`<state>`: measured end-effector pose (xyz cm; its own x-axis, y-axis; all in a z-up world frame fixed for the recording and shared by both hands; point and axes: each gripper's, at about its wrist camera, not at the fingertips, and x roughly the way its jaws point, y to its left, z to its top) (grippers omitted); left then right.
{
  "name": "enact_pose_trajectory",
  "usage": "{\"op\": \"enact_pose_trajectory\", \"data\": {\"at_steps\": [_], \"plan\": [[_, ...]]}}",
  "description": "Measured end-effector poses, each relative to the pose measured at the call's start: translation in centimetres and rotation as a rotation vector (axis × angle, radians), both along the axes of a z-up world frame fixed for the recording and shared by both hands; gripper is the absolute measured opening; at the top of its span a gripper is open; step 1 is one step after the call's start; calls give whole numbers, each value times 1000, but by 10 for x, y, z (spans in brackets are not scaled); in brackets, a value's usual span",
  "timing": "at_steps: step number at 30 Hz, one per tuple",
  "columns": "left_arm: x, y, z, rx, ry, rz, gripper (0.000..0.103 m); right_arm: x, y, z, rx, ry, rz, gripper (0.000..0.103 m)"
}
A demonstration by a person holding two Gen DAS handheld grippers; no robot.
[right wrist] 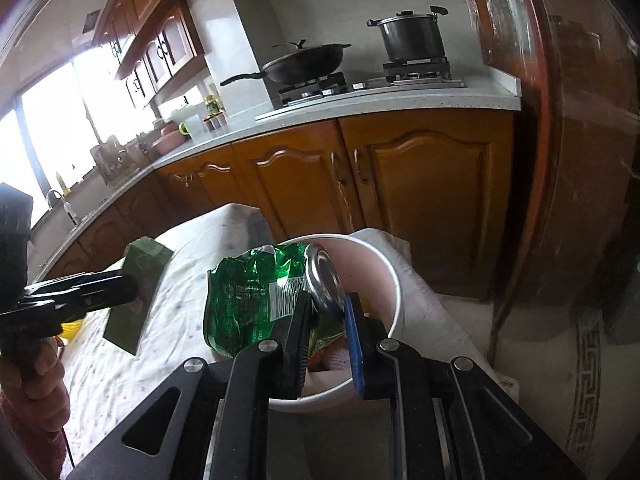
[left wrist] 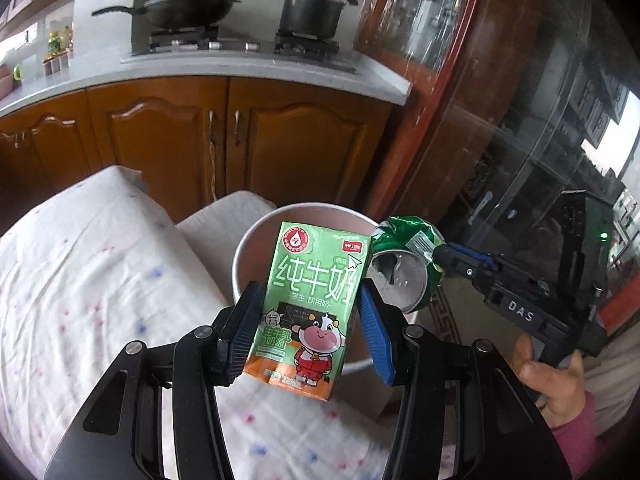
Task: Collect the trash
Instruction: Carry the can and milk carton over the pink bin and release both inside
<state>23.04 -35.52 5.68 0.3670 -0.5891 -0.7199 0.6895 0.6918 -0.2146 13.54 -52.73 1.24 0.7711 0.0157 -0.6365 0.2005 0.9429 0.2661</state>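
My left gripper (left wrist: 310, 300) is shut on a green milk carton (left wrist: 312, 300) with a cartoon cow, held upright just in front of a white round bin (left wrist: 256, 240). My right gripper (right wrist: 326, 312) is shut on a crushed green can (right wrist: 248, 296), held over the near rim of the bin (right wrist: 394, 284). The can also shows in the left wrist view (left wrist: 404, 256), at the bin's right rim. The carton shows at the left of the right wrist view (right wrist: 138, 292), beside the bin.
The bin stands beside a table under a white dotted cloth (left wrist: 80, 280). Behind are wooden kitchen cabinets (left wrist: 280, 140), a counter with a wok (left wrist: 188, 10) and pot (left wrist: 312, 12) on a stove. A glass cabinet (left wrist: 500, 120) stands at right.
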Motion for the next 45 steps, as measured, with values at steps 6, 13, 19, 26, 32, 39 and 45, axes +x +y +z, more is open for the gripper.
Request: {"op": "enact_pose_trajectory", "data": {"at_steps": [6,13,19,26,32,39,45], "plan": [[13,-22,-21,44,37,-5,48,15,-8,-8,-24,51,16,17],[18,-40,-38,100,46,-14,48,28,-10,-19,-55,118,33,17],[24,-51,-46,133,53,-19,48,36,-11,-25,-75,153,48,17],[31,-57,-54,151,83,-21,49,39,-13,-29,-78,168,48,17],[32,-50,-53,134,88,-15,49,38,-22,-30,-18,152,30,24],[28,-42,-52,125,88,-6,59,27,-25,-25,39,110,7,37],[22,-29,-47,105,83,22,59,15,-25,-16,85,62,-17,44]]}}
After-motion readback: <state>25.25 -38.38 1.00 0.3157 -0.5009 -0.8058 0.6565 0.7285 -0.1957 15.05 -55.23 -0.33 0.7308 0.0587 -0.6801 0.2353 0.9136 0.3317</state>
